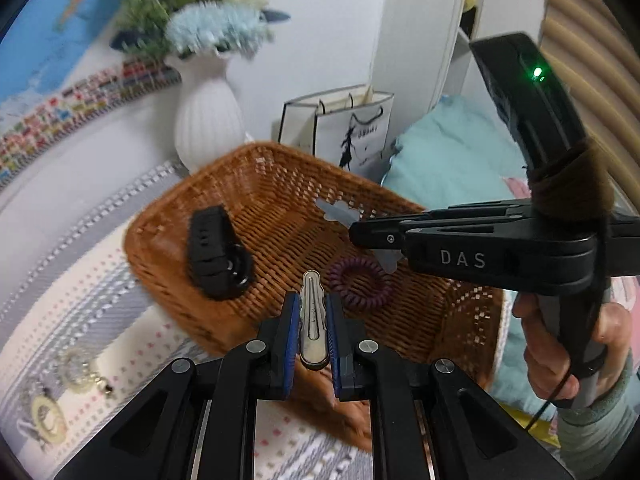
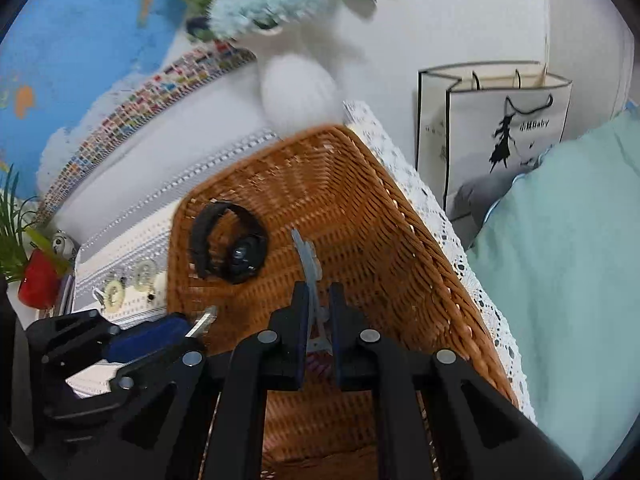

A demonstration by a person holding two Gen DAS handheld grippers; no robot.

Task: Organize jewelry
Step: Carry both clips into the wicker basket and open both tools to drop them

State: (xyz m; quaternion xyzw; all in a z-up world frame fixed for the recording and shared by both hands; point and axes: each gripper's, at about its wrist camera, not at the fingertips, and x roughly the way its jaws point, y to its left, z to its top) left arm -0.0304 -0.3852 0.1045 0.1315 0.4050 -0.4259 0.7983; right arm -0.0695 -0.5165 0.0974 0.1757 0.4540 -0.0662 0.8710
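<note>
My left gripper (image 1: 313,300) is shut on a silver hair clip (image 1: 313,320), which stands upright between the blue pads over the near rim of a brown wicker basket (image 1: 280,184). In the basket lie a black watch (image 1: 218,256) and a purple spiral hair tie (image 1: 360,282). My right gripper (image 2: 319,292) is shut on a pale blue translucent clip (image 2: 306,256) above the basket's inside (image 2: 360,208). The watch (image 2: 230,248) lies beyond its tips on the left. The left gripper (image 2: 180,332) with the silver clip (image 2: 204,320) shows at lower left, and the right gripper (image 1: 356,234) reaches in from the right.
Pale earrings and rings (image 1: 80,368) lie on the patterned cloth left of the basket. A white vase of flowers (image 1: 208,120) stands behind it. A paper bag (image 2: 500,132) and a teal cushion (image 2: 560,260) are to the right, a red pot (image 2: 38,280) at far left.
</note>
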